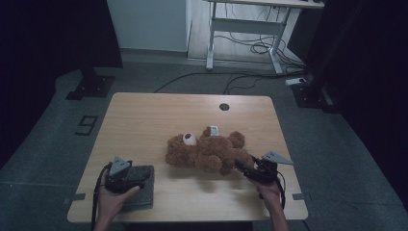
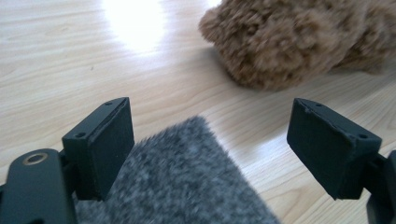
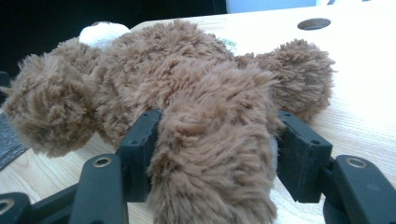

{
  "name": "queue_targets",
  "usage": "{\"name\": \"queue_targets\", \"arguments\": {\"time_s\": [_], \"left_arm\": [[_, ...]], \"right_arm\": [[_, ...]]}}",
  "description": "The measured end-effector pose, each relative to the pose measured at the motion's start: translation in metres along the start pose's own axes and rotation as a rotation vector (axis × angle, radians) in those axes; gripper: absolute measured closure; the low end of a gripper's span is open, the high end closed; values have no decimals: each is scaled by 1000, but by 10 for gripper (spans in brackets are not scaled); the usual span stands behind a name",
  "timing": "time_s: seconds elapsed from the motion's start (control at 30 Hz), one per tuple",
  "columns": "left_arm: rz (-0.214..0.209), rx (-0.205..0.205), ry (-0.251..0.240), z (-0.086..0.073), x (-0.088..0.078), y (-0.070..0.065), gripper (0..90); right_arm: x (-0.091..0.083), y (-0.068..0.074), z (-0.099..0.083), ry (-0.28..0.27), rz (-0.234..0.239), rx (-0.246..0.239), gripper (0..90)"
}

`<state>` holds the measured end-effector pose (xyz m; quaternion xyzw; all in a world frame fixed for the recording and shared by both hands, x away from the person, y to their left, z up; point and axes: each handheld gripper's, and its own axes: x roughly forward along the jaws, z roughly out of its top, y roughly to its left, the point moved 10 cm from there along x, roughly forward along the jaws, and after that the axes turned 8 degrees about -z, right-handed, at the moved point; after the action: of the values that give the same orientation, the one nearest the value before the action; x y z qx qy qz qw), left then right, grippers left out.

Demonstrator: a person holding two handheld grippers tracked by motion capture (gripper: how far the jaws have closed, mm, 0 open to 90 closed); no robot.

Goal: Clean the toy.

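Currently, a brown teddy bear point(image 1: 207, 153) lies on its back slightly right of the middle of the light wooden table point(image 1: 144, 125), head toward the left, a white tag at its far side. A grey felt pad point(image 1: 144, 190) lies flat at the near left part of the table, its near edge close to the table's front edge.

Left gripper point(image 1: 126, 179): held in the person's left hand point(image 1: 111, 202) over the grey pad. In the left gripper view the jaws stand wide apart, with one corner of the pad point(image 2: 187, 182) between them; neither jaw presses on it. Bare tabletop shows past the pad's corner, and the bear point(image 2: 299, 42) lies farther off, apart from the pad.

Right gripper point(image 1: 243, 168): held in the person's right hand point(image 1: 270, 192) near the front right corner of the table. In the right gripper view a leg of the bear point(image 3: 215, 154) sits between the two jaws, and the fur touches both inner faces; the jaws are closed on the leg.

Open room: the far half of the table is bare up to the round cable hole point(image 1: 224, 107) near the back edge. Bare wood also runs between the pad and the bear. At the right, little table is left between the right gripper and the side edge.
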<state>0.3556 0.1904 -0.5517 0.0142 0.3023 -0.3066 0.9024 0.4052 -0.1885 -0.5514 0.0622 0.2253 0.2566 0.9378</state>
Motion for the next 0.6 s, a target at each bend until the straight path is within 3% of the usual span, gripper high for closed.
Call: {"name": "queue_targets", "arguments": {"time_s": [0.2, 0.33, 0.6], "left_arm": [[37, 1, 47, -16, 0, 16, 150], [38, -7, 80, -28, 1, 20, 154], [16, 3, 157, -47, 16, 9, 140]], "right_arm": [[1, -1, 0, 0, 1, 7, 390], [2, -2, -1, 2, -2, 6, 388], [3, -2, -2, 4, -2, 12, 388]]}}
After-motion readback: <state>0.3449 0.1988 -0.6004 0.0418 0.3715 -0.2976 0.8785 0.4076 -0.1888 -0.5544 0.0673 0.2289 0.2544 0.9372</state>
